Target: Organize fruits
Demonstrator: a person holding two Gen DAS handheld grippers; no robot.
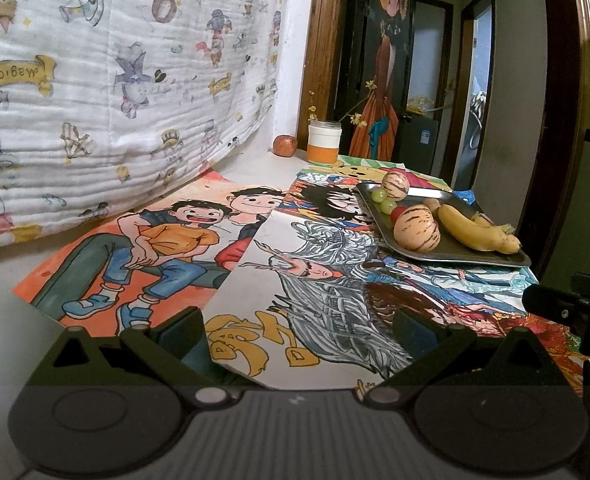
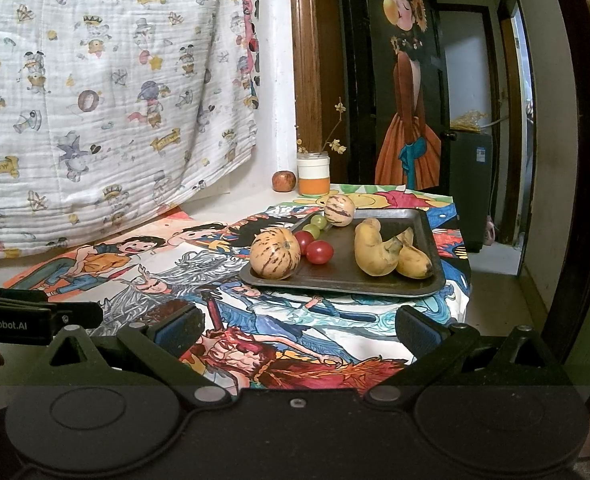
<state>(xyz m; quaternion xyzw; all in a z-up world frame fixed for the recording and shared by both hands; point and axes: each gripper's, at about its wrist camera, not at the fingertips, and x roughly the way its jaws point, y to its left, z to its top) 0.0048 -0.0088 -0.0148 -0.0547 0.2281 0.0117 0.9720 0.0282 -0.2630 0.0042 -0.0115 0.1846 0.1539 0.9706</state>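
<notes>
Both the left gripper (image 1: 299, 330) and right gripper (image 2: 297, 330) gape wide and empty at bottom centre, while the fruit sits on the metal tray (image 2: 379, 280) mid-frame, right of centre.

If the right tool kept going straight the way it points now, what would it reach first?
Probably the metal tray, at its near rim, with the bananas just behind. The right tool is open and empty; depth is uncertain.

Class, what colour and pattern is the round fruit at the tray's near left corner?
Pale orange-yellow with dark purple stripes; the right wrist view shows it best.
</notes>
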